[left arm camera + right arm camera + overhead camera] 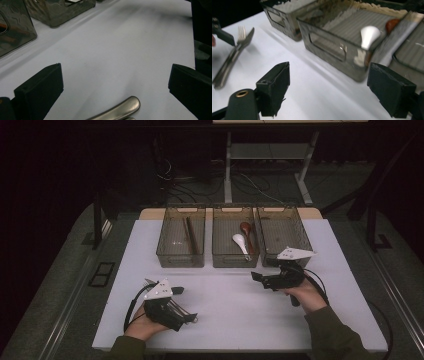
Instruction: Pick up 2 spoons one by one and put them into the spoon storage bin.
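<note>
While the fork [241, 32] and knife [249, 35] lie between the left tool's [187, 316] released jaws, the right tool [257, 277] (released, empty) is held at the middle basket [234, 260], likely ready for sorting.

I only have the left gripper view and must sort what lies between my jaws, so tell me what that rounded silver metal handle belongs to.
Observer: The right gripper view shows a silver metal fork beside a silver metal knife on the white table, with the left gripper open around their handles.
Operator: Report what the middle basket holds.
Observer: The middle translucent grey plastic basket holds a white ceramic-looking spoon and a brown wooden spoon.
Operator: Give me the right gripper's state.
Observer: The right gripper is open, nothing between its jaws, just in front of the baskets.
</note>
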